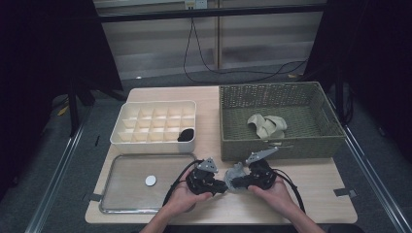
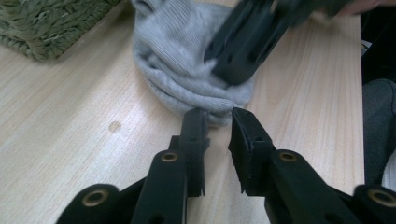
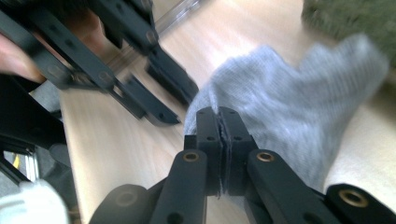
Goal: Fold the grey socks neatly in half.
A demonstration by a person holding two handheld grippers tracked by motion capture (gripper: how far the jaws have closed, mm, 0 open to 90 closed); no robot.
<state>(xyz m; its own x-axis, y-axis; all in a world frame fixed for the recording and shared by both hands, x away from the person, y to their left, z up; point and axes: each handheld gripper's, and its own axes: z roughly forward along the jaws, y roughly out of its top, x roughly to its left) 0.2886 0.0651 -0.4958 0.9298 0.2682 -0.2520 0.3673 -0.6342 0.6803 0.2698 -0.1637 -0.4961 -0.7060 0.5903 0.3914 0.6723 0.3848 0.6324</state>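
We see a grey sock (image 1: 236,175) lying bunched on the wooden table (image 1: 320,194), near the front edge and just in front of the woven basket (image 1: 277,143). Our right gripper (image 3: 219,116) has its jaws pressed together on an edge of the sock, with a thin fold of cloth between them. Our left gripper (image 2: 218,116) holds its jaws a little apart, the tips at the near edge of the sock; they hold nothing. The two grippers are very close together.
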